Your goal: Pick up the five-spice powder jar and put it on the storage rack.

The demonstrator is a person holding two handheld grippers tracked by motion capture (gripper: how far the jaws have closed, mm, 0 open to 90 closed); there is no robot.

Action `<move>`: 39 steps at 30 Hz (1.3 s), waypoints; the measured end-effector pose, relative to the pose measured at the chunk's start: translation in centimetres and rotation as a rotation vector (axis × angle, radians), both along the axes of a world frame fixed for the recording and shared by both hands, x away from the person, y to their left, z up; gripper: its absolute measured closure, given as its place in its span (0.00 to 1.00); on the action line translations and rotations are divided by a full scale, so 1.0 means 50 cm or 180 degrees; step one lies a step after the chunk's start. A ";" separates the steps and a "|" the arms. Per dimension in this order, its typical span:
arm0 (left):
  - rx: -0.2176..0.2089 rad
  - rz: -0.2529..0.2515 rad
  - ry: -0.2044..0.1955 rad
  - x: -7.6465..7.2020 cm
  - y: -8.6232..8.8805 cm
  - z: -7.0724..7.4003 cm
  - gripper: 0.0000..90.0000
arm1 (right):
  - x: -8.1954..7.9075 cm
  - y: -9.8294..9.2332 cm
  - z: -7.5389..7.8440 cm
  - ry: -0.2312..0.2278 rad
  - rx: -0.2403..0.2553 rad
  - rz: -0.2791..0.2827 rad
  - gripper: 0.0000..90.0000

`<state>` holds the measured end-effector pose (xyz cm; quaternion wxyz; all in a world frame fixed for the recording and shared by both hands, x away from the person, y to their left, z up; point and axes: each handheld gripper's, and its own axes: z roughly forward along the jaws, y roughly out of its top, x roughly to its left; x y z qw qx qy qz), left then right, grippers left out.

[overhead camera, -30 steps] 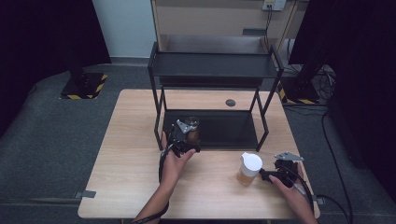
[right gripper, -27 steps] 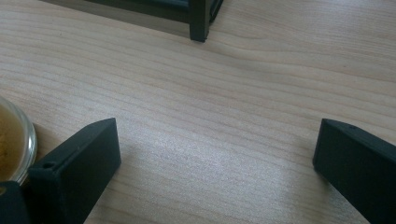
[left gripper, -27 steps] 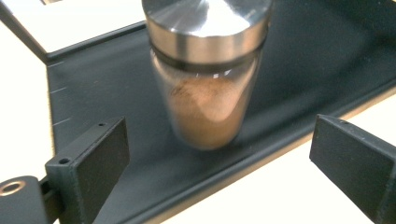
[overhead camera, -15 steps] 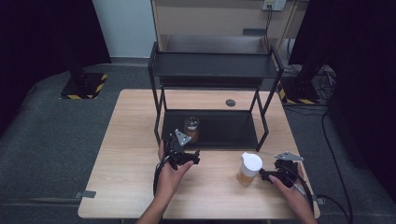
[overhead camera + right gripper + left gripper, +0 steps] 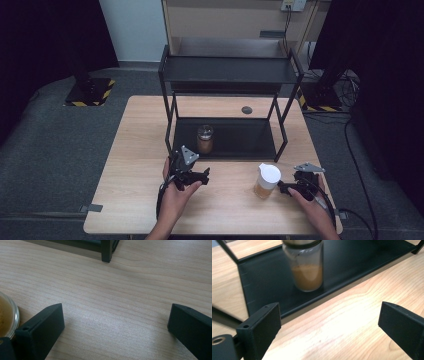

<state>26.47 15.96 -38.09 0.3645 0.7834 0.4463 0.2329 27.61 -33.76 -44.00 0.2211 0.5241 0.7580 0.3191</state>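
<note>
Two grippers, left gripper (image 5: 196, 176) and right gripper (image 5: 284, 187), both gape wide holding nothing, so a careless right swing could easily knock over the white-lidded jar (image 5: 266, 181) just beside it.

Black shelf rack (image 5: 230, 75), pale wood-grain table (image 5: 135, 150), brown-filled clear jar (image 5: 307, 267), white-lidded amber jar (image 5: 266, 181).

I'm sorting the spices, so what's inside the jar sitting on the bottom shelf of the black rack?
The jar holds brownish powder filling roughly its lower half. Its dark lid is on.
</note>
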 end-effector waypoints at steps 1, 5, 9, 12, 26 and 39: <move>-0.0001 0.0006 0.0004 -0.003 0.004 0.000 0.03 | 0.000 0.000 0.000 0.0001 0.0001 -0.0002 0.02; -0.0063 0.0057 0.0019 -0.018 0.029 -0.001 0.03 | 0.000 0.000 0.000 0.0001 0.0000 -0.0001 0.02; -0.0097 0.0113 0.0015 -0.030 0.051 -0.001 0.03 | 0.000 0.000 0.000 0.0001 0.0000 -0.0002 0.02; -0.0104 0.0185 0.0016 -0.040 0.070 -0.003 0.03 | 0.000 0.000 0.000 0.0001 0.0000 -0.0001 0.02; -0.0079 0.0759 0.0189 -0.033 0.183 -0.040 0.03 | 0.000 0.000 0.000 0.0001 0.0001 -0.0001 0.02; 0.0034 0.1041 0.0476 0.011 0.226 -0.093 0.04 | 0.000 0.000 0.000 0.0001 0.0000 -0.0002 0.02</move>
